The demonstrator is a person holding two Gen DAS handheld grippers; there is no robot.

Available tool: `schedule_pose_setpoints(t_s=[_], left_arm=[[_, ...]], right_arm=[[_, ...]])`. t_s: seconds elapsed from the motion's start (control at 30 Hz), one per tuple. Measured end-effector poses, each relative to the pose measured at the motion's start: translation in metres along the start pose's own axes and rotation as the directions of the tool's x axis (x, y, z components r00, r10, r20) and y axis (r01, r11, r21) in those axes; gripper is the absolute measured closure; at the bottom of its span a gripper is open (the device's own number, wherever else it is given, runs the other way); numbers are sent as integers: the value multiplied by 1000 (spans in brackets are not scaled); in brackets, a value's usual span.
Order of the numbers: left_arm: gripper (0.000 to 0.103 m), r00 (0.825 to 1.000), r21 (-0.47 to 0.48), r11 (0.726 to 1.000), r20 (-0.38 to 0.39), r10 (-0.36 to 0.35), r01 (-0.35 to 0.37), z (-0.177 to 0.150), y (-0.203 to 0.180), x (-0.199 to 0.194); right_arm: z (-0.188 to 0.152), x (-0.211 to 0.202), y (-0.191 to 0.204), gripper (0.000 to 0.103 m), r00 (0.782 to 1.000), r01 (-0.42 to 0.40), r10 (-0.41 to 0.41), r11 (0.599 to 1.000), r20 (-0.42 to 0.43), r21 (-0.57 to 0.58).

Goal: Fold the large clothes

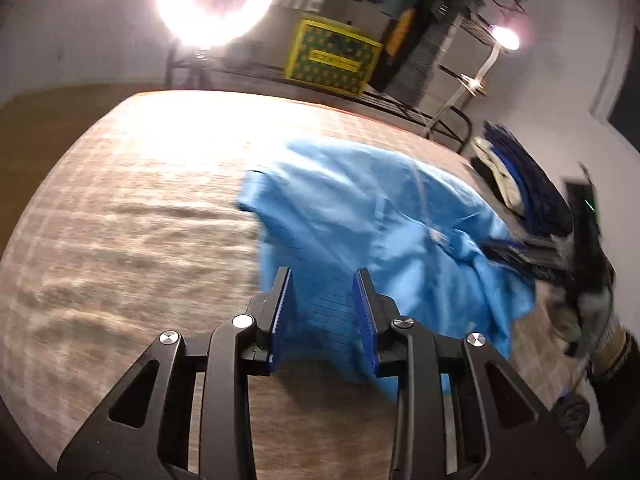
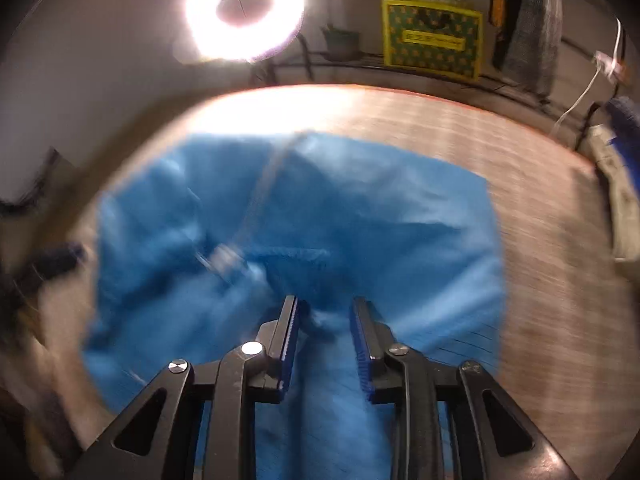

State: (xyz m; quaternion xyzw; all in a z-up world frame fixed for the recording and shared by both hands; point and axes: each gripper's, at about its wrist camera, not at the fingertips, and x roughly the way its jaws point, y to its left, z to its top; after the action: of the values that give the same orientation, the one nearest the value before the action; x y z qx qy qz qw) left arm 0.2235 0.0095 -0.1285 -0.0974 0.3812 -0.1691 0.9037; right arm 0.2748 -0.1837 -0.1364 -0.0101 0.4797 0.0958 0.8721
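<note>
A large light-blue garment (image 1: 360, 208) lies crumpled on the brown patterned table (image 1: 132, 216). My left gripper (image 1: 323, 280) is open above the garment's near edge, with blue cloth showing between its fingers. In the right wrist view the same garment (image 2: 360, 216) fills the middle, blurred by motion, with a zipper or cord (image 2: 224, 256) across it. My right gripper (image 2: 324, 308) is open, its jaws apart over a bunched fold of the cloth. The right gripper also shows in the left wrist view (image 1: 520, 256) at the garment's right side.
A ring light (image 1: 216, 0) glares behind the table. A yellow-green bag (image 1: 332, 58) stands on a wire shelf at the back. A pile of dark blue and white clothes (image 1: 516, 176) lies at the table's right edge. The table's left half (image 1: 120, 240) is bare.
</note>
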Motion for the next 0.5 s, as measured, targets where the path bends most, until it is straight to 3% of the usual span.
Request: schedule_pose_setpoints(t_s=[0.07,0.13,0.2,0.4,0.47,0.5], left_arm=[[66,1000,-75,997,5,-16,16,5,17,0],[53,999,-157,987,20,-42,45,15,34,2],[51,996,-221,971,14,-85,86,25,46,10],[50,982,-352,924,-52,-182,152,40,62,57],[79,971,-377,907,-64,-229,189,39,65,70],[97,969,-383,904,-76,-234,188,37,65,74]], right_arm=[[-9,-20,-5,72,999,-23,22,999,32,22],[-21,-49,-13,63,994,-57,51,996,94,67],[-36,-73,-26,36,987,-58,35,987,155,152],[-69,-69,-66,33,972,-227,182,897,150,379],[-72,-56,-68,35,964,-263,228,878,135,400],[-72,-49,-68,46,962,-273,241,873,130,404]])
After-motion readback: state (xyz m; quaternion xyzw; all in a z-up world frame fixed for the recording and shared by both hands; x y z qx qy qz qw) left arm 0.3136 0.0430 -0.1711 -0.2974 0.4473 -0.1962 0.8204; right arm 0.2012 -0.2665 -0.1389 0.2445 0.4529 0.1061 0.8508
